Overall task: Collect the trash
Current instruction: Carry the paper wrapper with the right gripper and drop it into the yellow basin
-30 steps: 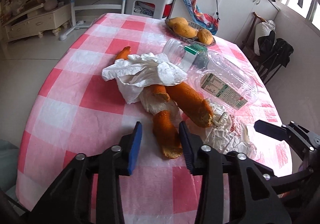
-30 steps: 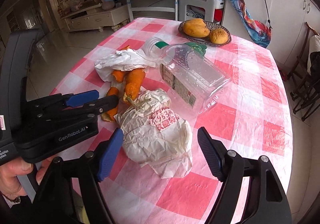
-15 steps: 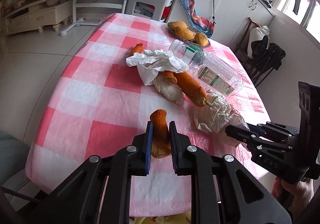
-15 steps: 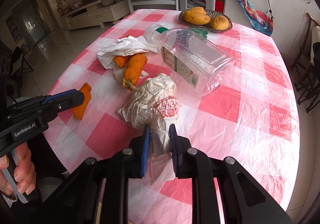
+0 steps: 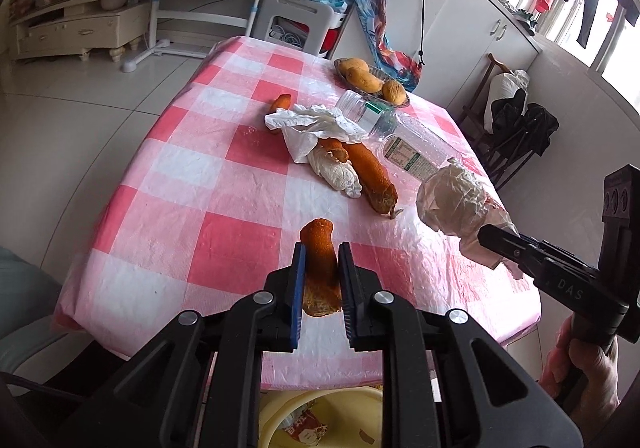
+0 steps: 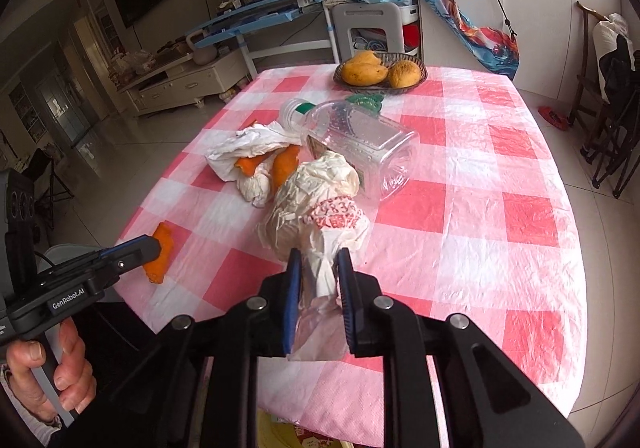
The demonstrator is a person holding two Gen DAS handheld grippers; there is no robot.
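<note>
My left gripper (image 5: 321, 254) is shut on an orange peel piece (image 5: 318, 248), held above the table's near edge; it also shows in the right wrist view (image 6: 160, 252). My right gripper (image 6: 319, 262) is shut on a crumpled white paper wrapper (image 6: 316, 208) with red print, lifted off the table; it also shows in the left wrist view (image 5: 456, 204). Left on the pink checked tablecloth (image 5: 208, 176) are more orange peels (image 5: 370, 176), white tissues (image 5: 316, 124) and a clear plastic bottle (image 6: 360, 140) lying on its side.
A basket of mangoes (image 6: 380, 72) stands at the table's far end. A yellow bin (image 5: 320, 420) with trash in it sits below the table's near edge. Chairs (image 6: 612, 88) stand to the right, a white stool (image 5: 296, 24) and blue desk behind.
Both grippers have drawn back and up from the table with their loads. The wrapper has come off the cloth, and the peel piece is held higher over the near edge.
</note>
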